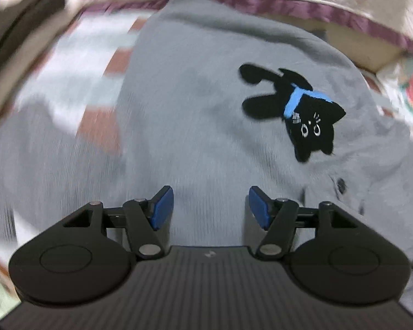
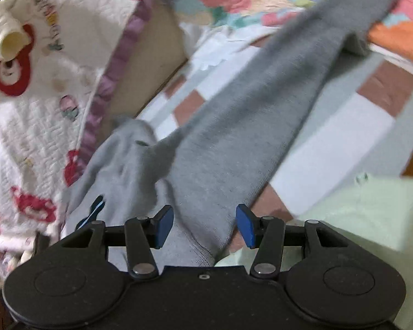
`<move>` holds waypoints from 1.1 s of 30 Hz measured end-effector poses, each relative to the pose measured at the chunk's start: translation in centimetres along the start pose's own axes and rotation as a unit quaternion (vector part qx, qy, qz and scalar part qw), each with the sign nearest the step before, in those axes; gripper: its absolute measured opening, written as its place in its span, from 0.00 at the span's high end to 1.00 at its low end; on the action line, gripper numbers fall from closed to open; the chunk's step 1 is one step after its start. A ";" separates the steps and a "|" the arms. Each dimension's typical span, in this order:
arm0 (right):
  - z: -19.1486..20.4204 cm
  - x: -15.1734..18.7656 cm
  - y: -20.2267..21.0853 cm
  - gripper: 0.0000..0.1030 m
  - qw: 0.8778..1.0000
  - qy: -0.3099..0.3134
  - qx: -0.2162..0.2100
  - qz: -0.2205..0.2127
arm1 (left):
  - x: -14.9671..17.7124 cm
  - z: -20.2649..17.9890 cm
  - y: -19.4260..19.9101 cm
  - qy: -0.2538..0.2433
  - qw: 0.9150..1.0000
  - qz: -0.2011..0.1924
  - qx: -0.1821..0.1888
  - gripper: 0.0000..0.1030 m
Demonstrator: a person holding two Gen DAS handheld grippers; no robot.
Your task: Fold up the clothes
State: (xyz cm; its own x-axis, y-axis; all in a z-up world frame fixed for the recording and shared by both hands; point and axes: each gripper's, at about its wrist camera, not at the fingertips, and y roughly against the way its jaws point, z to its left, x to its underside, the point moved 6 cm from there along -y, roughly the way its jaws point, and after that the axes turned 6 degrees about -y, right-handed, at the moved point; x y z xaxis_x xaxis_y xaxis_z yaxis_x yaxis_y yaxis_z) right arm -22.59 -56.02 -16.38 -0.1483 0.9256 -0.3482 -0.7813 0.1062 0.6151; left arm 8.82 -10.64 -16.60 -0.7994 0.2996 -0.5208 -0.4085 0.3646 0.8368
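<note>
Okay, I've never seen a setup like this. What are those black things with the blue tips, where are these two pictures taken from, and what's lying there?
Those are two hand-held grippers; a person carries one in each hand. Each has a camera looking forward along its jaws, so one picture is from the left gripper and one from the right gripper. The blue parts are the pads of the jaws. Both stand open and hold nothing. Under them lies a grey sweater with a black cat patch, spread on a checked sheet. The right view looks along one sleeve. Quilts lie around it. The pictures are blurred.
</note>
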 end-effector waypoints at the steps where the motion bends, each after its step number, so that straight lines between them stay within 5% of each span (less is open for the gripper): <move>1: 0.6 0.1 -0.2 0.45 1.000 0.004 -0.011 0.005 | 0.7 0.3 0.2 0.020 1.000 0.008 0.005 0.41; 5: 3.4 0.7 0.0 0.45 0.998 0.060 -0.032 0.013 | 3.4 0.9 1.0 0.088 0.995 0.035 0.030 0.41; 10: 7.3 1.5 1.5 0.45 0.985 0.168 -0.032 0.010 | 5.6 -0.3 2.1 0.105 0.991 0.053 0.058 0.41; 19: 13.9 -0.4 7.0 0.44 0.976 0.164 -0.132 0.054 | 6.6 -1.2 4.1 0.119 0.988 0.042 0.084 0.37; 25: 14.7 1.5 9.0 0.33 0.963 0.222 -0.102 0.109 | 8.1 -1.9 3.6 0.125 0.986 0.051 0.099 0.36; 28: 13.2 4.1 7.3 0.33 0.948 0.283 -0.034 0.145 | 8.4 -2.4 3.5 0.112 0.987 0.052 0.101 0.36; 33: 11.3 10.8 4.9 0.34 0.885 0.422 -0.001 0.196 | 9.0 -3.7 4.2 0.075 0.988 0.052 0.122 0.35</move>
State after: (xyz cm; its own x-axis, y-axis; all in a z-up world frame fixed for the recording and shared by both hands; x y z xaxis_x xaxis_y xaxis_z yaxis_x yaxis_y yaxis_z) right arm -21.22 -41.38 -9.14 -0.8083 0.2892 -0.5128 -0.5696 -0.1639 0.8054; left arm -1.70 -9.66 -17.09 -0.8949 0.2200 -0.3883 -0.2168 0.5462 0.8091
